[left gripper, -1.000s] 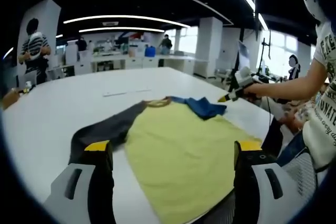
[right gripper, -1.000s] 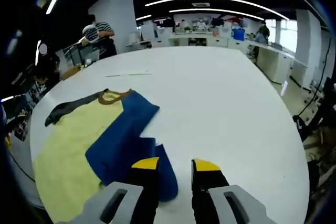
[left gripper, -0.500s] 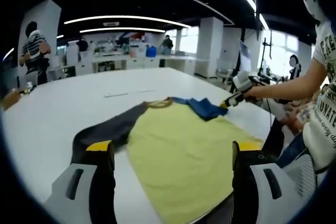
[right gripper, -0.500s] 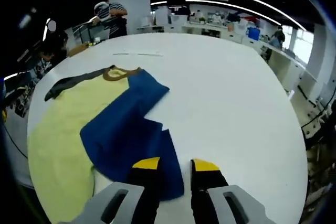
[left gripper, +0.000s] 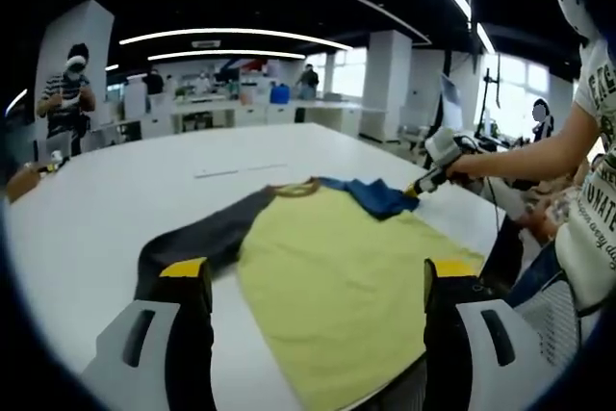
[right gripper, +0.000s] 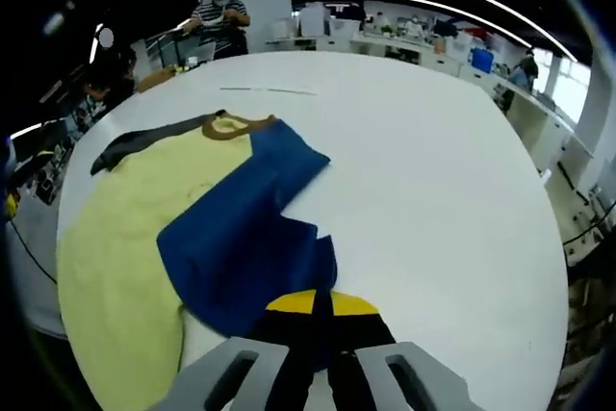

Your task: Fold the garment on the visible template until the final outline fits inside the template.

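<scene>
A shirt lies flat on the white table, with a yellow body, a brown collar, a dark grey sleeve and a blue sleeve. My left gripper hovers over the shirt's hem with its jaws wide apart and nothing between them. The blue sleeve lies folded across the yellow body. My right gripper is shut on the sleeve's end. That right gripper also enters the left gripper view in a person's hand, touching the sleeve.
A thin pale strip is marked on the table beyond the collar; it shows again as the strip. A person's torso and arm stand at the table's right edge. Desks and a standing person fill the background.
My right gripper's jaws have gone from slightly apart to shut on the blue sleeve's end. The left gripper has stayed open over the hem.
</scene>
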The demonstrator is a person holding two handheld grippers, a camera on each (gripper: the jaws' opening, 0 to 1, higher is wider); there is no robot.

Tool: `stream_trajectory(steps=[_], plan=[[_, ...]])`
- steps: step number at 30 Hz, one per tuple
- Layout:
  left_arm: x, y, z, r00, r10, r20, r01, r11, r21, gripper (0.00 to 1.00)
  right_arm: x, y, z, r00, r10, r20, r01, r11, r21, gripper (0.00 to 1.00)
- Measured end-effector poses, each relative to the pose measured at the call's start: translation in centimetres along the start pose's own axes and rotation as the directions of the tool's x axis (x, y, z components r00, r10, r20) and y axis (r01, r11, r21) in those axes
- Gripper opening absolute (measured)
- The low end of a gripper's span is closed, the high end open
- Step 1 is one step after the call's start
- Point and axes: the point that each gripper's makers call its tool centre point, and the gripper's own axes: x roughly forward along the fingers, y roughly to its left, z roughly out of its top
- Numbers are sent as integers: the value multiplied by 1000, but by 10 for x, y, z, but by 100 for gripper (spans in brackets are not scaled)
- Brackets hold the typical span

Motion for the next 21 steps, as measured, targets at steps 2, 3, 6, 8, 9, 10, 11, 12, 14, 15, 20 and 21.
stream_trajectory(steps=[2,3,6,8,9,10,11,12,14,15,20,21], plan=[[1,-4,3,1000,-1,-3,1,1000,3,88,0,0,-1,1000,-1,-1,1,1000,2,0],[1,-4,2,1000,-1,-3,1,1000,5,88,0,-2,-1,1000,-8,0,8,1000,7,0],[2,-4,2,1000,-1,-3,1,1000,10,88,-6,-11,0,999,-44,16,44,999,21,0],[1,-3,3,1000,0,-2,0,1000,9,88,-10,-18,1,998,-65,25,65,997,29,0],[1,-3,2,1000,-1,-2,1,1000,8,87,-14,-23,3,995,-89,39,88,995,39,0],[1,-3,2,1000,-1,-5,1,1000,9,87,-16,-26,5,994,-96,49,94,995,41,0],[1,-2,2,1000,-1,-7,1,1000,12,87,-20,-30,6,993,-107,59,104,993,49,0],[1,-2,2,1000,-1,-9,1,1000,16,87,-23,-34,7,991,-117,66,114,992,56,0],[0,-2,2,1000,2,-5,-2,1000,15,87,-28,-39,7,989,-130,74,125,990,70,0],[0,-2,2,1000,3,-3,-3,1000,13,87,-31,-43,6,987,-143,75,137,988,78,0],[2,3,2,1000,21,-1,-21,1000,9,85,-38,-57,1,981,-181,73,172,979,114,0],[2,4,2,1000,23,0,-23,1000,9,85,-41,-56,0,979,-192,72,182,975,128,0]])
